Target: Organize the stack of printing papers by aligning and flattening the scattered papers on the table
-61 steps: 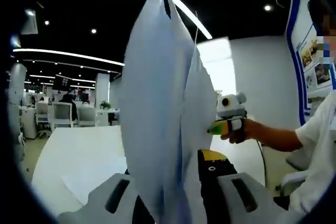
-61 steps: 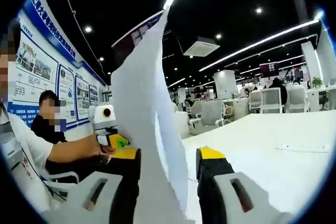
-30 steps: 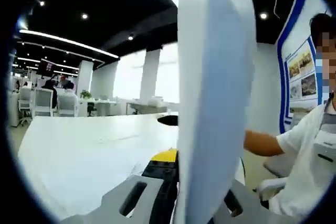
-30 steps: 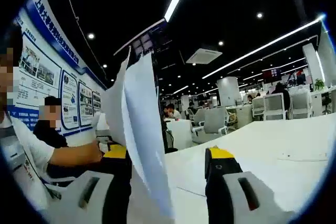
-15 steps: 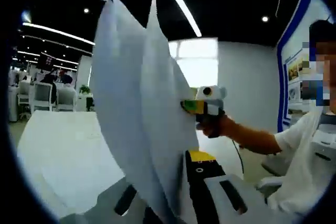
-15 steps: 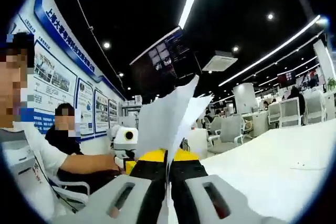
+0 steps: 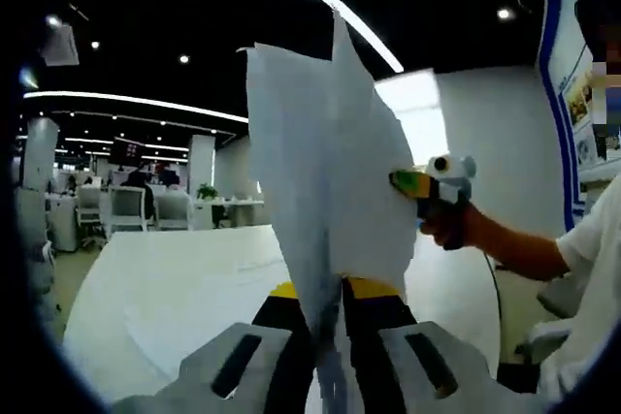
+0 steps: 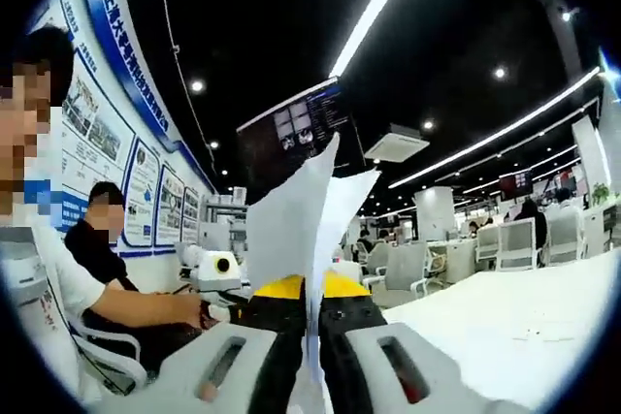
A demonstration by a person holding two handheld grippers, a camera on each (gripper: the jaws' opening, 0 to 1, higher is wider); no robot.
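Both the left hand-held gripper [image 7: 328, 312] and right hand-held gripper [image 8: 310, 322] clench thin white paper sheets [image 7: 325, 191], upright above the white bench [image 7: 165, 283].

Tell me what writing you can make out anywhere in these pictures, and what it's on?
Blue wall banner: white characters, too blurred to read.
Wall posters: photos and small print, too small to read.
Dark hanging screen: pale panels, nothing legible.
Papers held in both claws: no print visible.
No brand or number is readable.
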